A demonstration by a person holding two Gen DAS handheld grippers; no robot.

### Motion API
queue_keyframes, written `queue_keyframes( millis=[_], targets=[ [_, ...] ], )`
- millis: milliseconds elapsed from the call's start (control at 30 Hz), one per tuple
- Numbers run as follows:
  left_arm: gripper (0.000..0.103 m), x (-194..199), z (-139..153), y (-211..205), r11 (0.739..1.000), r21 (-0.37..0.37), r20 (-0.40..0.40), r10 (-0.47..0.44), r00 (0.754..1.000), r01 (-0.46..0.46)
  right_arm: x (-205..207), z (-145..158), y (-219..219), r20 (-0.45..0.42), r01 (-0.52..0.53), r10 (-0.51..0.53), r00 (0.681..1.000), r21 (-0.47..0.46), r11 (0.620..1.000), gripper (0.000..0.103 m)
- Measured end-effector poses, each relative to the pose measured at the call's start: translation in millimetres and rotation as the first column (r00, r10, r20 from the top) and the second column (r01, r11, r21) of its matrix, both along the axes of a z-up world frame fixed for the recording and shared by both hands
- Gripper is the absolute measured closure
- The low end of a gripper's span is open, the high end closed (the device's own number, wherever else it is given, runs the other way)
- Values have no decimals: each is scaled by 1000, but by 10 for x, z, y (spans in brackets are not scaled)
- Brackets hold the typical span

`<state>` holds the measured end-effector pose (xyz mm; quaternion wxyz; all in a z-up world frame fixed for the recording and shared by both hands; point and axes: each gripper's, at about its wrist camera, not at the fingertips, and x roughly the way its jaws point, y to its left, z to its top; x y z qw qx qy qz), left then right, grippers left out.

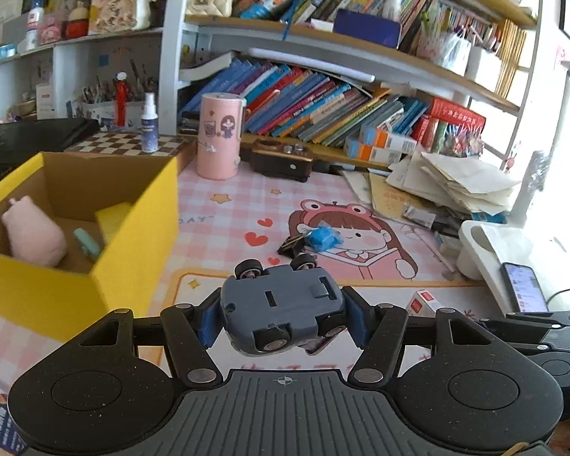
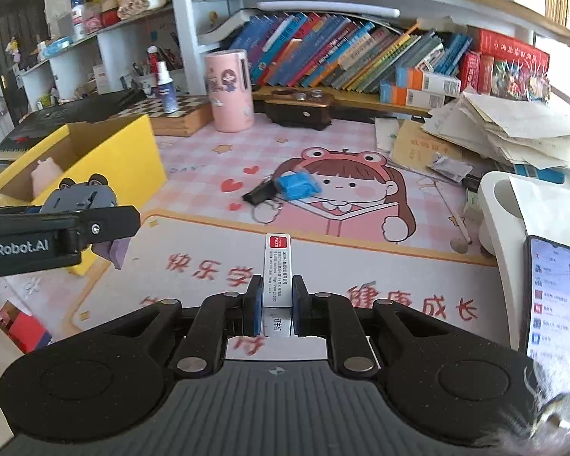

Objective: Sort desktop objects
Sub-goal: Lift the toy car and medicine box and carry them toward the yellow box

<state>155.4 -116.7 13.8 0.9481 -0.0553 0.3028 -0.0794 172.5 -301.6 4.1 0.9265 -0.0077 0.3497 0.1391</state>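
Note:
My left gripper [image 1: 283, 317] is shut on a grey toy car [image 1: 281, 306], held underside up above the desk mat, right of the yellow box [image 1: 133, 235]. The box holds a pink plush [image 1: 34, 237], a yellow block [image 1: 112, 216] and a teal item [image 1: 87, 243]. In the right wrist view the left gripper with the car [image 2: 81, 197] hangs beside the box [image 2: 140, 159]. My right gripper [image 2: 277, 304] is shut on a small white staple box with a red label [image 2: 277, 269], low over the mat. A key bunch with a blue tag [image 2: 285, 186] lies mid-mat.
A pink cylinder container [image 2: 230, 91], a spray bottle [image 2: 167, 87] on a chessboard, a dark wooden box [image 2: 298, 108] and leaning books stand at the back. A paper pile [image 2: 505, 125] lies right. A white stand with a phone [image 2: 554, 296] is at the right edge.

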Motion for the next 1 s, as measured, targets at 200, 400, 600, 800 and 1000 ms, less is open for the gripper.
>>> queue_keyframes(
  millis=[200, 400, 600, 800, 1000],
  targets=[
    [40, -326, 2, 317, 1000, 4, 11, -21, 1000, 20, -364, 45, 309, 0, 24, -24, 1000, 1, 1000, 90],
    [40, -725, -14, 754, 1000, 20, 6, -17, 1000, 17, -686, 39, 704, -27, 38, -38, 999, 11, 999, 90],
    [40, -1074, -38, 1201, 1000, 26, -7, -4, 1000, 5, -1056, 47, 1213, -44, 13, -13, 999, 5, 1000, 90],
    [40, -1373, -45, 1600, 999, 38, -14, -2, 1000, 3, -1412, 25, 1676, -57, -11, 12, 998, 8, 1000, 90],
    [40, -1602, -43, 1890, 999, 32, -6, 20, 1000, -20, -1646, 72, 2013, -58, -45, 46, 997, 11, 999, 90]
  ],
)
